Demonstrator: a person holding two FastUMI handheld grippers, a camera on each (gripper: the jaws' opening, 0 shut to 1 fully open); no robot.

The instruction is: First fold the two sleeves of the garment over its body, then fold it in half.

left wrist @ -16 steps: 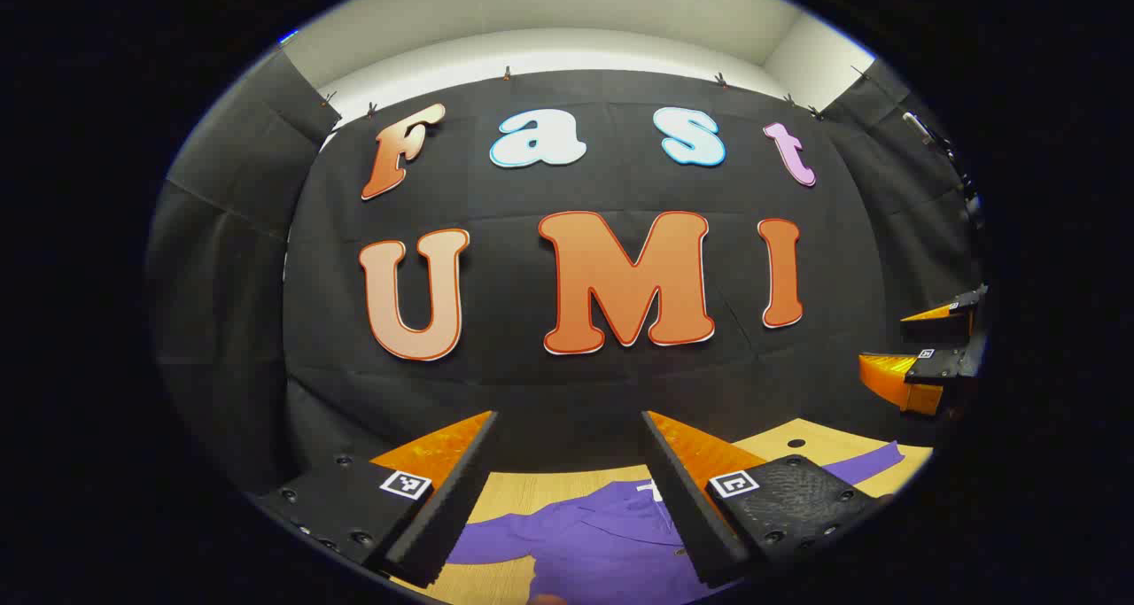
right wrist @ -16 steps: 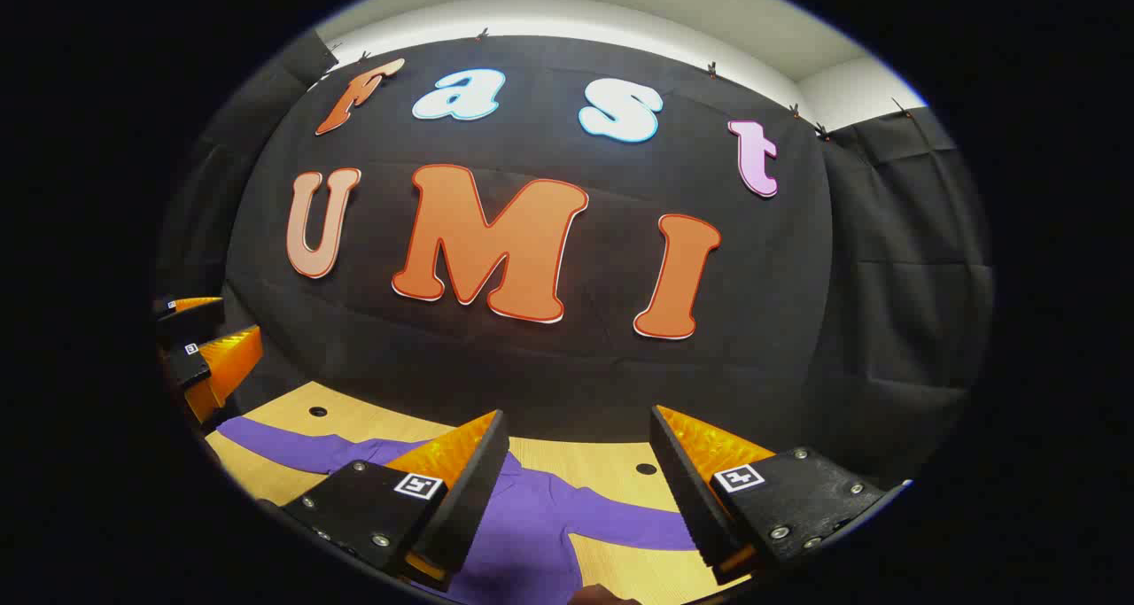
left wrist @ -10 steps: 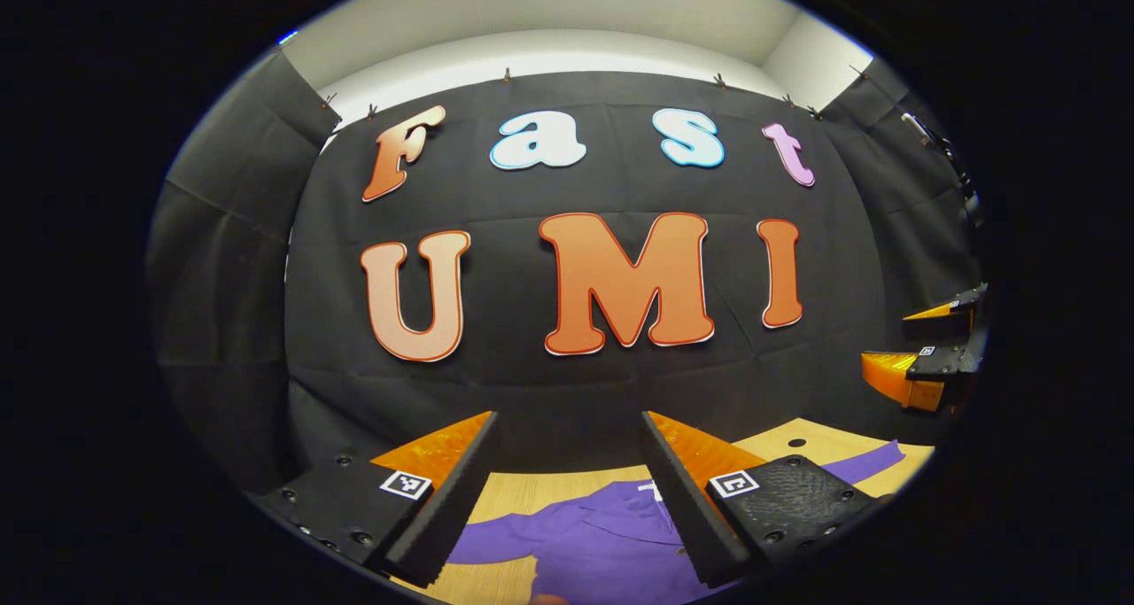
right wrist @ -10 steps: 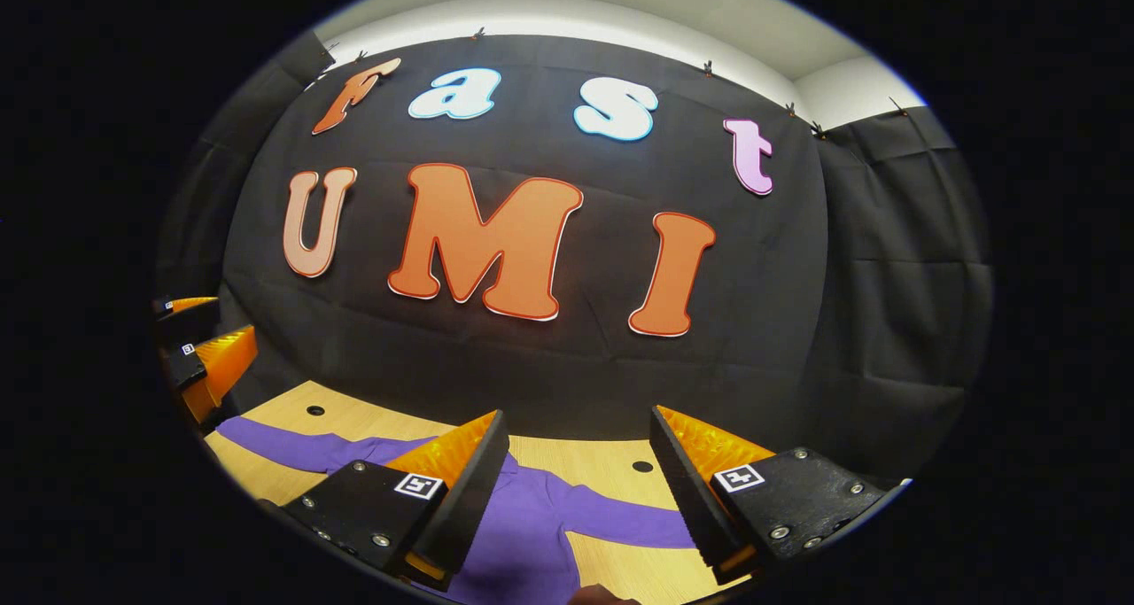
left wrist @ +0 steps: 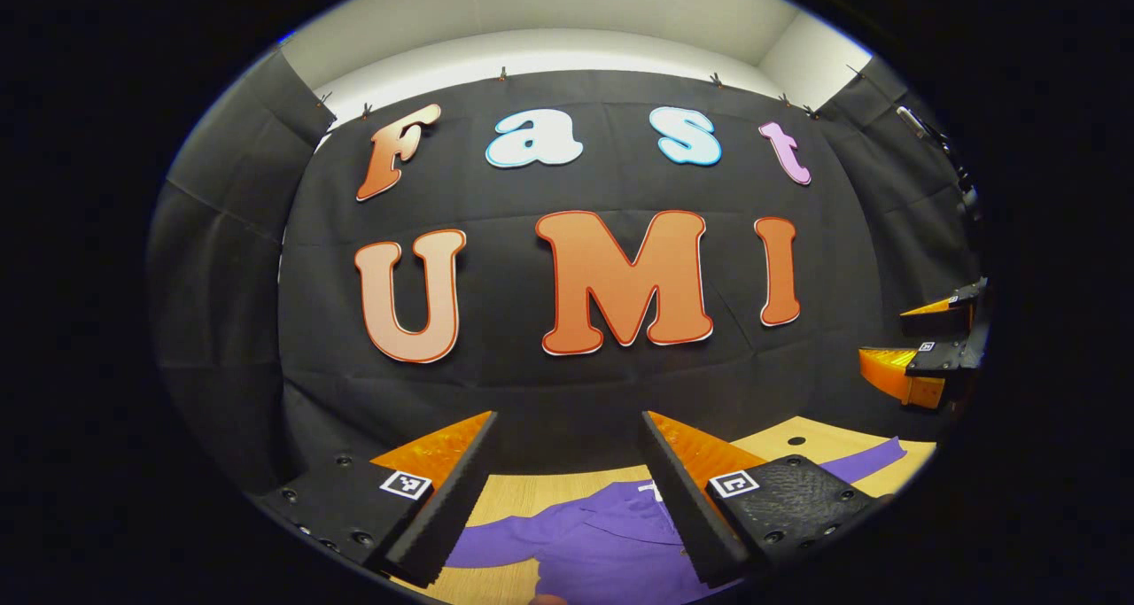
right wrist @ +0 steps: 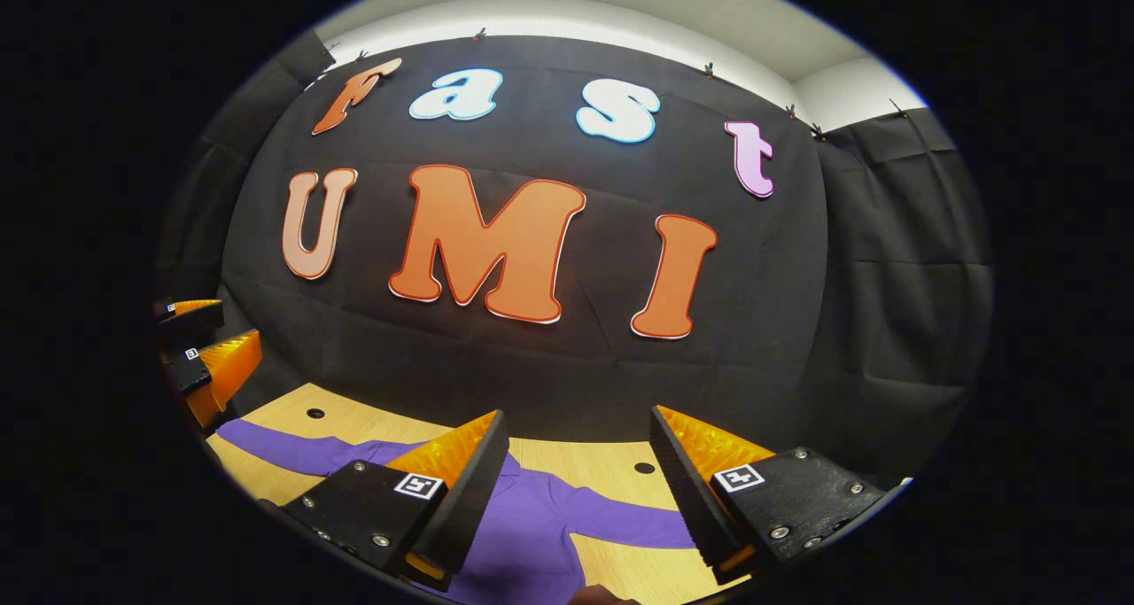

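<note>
So both grippers are up off the table, pointed at the black cloth wall (left wrist: 567, 383), and neither one is touching anything. Going left to right in the left gripper view: the left gripper (left wrist: 567, 437) sits at the bottom with its fingers (left wrist: 443, 499) spread well apart and only air between them, and through that gap you can see the purple garment (left wrist: 602, 547) lying flat on the light wooden table (left wrist: 532, 490). Its collar end points toward the wall, with a small white tag at the neck. One sleeve (left wrist: 487, 543) runs out to the left under the gripper, the other sleeve (left wrist: 873, 454) stretches off to the right, so both are laid out sideways and not folded over the body. Further right, near the edge, the right gripper (left wrist: 921, 348) hangs above the table with its fingers parted too. Over in the right gripper view, the left gripper (right wrist: 199, 348) shows at the far left edge, above one sleeve (right wrist: 283, 445) reaching out toward it. Then the garment (right wrist: 532, 534) body passes under the right gripper (right wrist: 576, 437), whose fingers (right wrist: 461, 490) are wide apart and empty, and the other sleeve (right wrist: 629, 530) trails off right across the table (right wrist: 585, 454), which has a couple of small round holes in it.
</note>
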